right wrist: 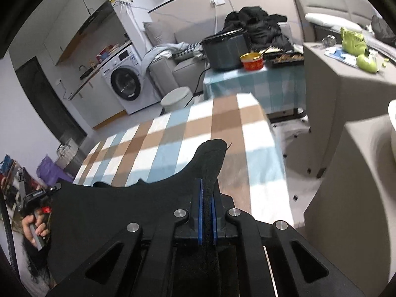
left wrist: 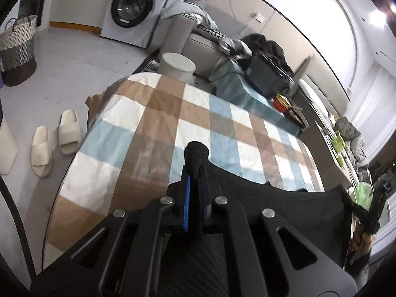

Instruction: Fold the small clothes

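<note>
A small black garment point(left wrist: 284, 205) hangs stretched between my two grippers above the checked table point(left wrist: 153, 123). My left gripper point(left wrist: 195, 173) is shut on one corner of it, which bunches out past the blue pads. My right gripper point(right wrist: 208, 193) is shut on the opposite corner point(right wrist: 212, 153). The cloth point(right wrist: 118, 205) sags in a curve between them, above the near end of the table point(right wrist: 173, 133). Each view shows the other gripper at the cloth's far end, held in a hand.
Slippers point(left wrist: 54, 141) lie on the floor left of the table. A white bin point(left wrist: 177, 65), washing machine point(left wrist: 136, 7) and laundry basket point(left wrist: 17, 47) stand beyond. A second table point(right wrist: 255, 79) holds a pot, red bowl and tray. A grey counter point(right wrist: 346, 79) stands right.
</note>
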